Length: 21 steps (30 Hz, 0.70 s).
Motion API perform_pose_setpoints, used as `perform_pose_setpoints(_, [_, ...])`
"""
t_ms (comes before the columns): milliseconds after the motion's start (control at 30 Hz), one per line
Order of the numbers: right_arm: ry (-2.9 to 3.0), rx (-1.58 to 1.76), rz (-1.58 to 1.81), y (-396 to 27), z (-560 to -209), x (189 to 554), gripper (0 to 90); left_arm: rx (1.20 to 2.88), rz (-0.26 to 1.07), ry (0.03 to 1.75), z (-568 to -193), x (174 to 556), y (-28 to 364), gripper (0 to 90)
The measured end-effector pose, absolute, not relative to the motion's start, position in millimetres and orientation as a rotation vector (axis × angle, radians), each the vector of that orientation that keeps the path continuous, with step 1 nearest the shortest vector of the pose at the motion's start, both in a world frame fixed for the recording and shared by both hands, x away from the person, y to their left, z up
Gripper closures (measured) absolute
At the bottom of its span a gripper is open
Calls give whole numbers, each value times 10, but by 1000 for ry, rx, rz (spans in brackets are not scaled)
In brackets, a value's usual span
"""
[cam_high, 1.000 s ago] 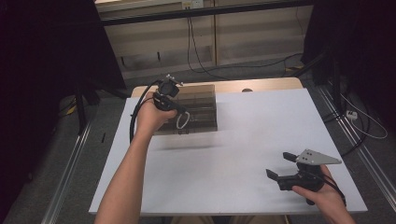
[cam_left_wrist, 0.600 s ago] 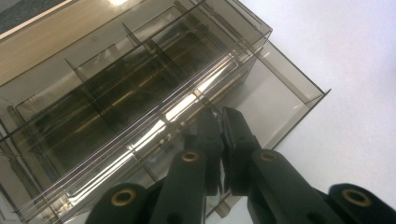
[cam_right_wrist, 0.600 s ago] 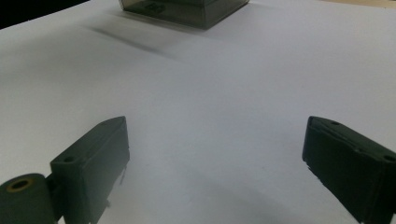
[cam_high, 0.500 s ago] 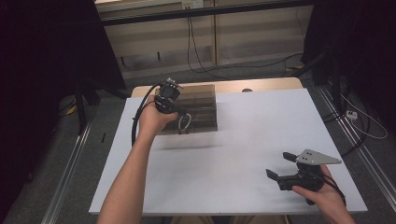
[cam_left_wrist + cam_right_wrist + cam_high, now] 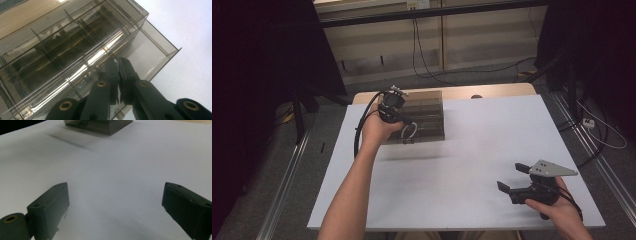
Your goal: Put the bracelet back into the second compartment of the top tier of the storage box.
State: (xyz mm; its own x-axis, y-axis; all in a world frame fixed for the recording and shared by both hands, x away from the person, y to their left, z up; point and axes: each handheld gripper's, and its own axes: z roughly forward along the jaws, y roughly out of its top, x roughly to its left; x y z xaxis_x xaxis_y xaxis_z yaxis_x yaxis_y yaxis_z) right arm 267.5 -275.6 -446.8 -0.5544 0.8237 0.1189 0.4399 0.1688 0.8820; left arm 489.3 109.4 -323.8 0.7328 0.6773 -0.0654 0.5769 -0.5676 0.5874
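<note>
My left gripper [image 5: 408, 131] sits at the near-left side of a smoky transparent organiser box [image 5: 427, 107], which stands on the far-left part of the white counter [image 5: 472, 150], close to its far edge. In the left gripper view, the left gripper [image 5: 118, 65] has its two black jaws drawn together with almost no gap, their tips meeting at the thin front wall of a drawer [image 5: 150, 53] that stands partly pulled out from the box's lower level. The jaws appear pinched on that wall, though the clear plastic makes the exact contact hard to judge. Above the drawer, the box [image 5: 62, 47] shows a row of compartments separated by thin upright dividers; what they contain cannot be made out through the tinted plastic. My left forearm [image 5: 354, 190] reaches diagonally across the counter from the near edge to the box, and the gripper's black cable loops along the box's left side.

My right gripper [image 5: 513, 180] rests low over the near-right part of the counter, well apart from the box, with the grey three-cornered plate [image 5: 552, 170] on top. In the right gripper view, the right gripper [image 5: 115, 205] has its jaws standing wide apart with bare white counter [image 5: 112, 170] between them and nothing held; the box [image 5: 100, 125] appears far off at the top edge.
</note>
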Motion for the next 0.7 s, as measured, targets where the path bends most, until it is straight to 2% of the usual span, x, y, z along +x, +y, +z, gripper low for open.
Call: perform_pose_setpoints(700, [2065, 1195, 1351, -2752, -4470, 2678, 69, 2335, 252, 965, -3326, 4916, 1121, 867])
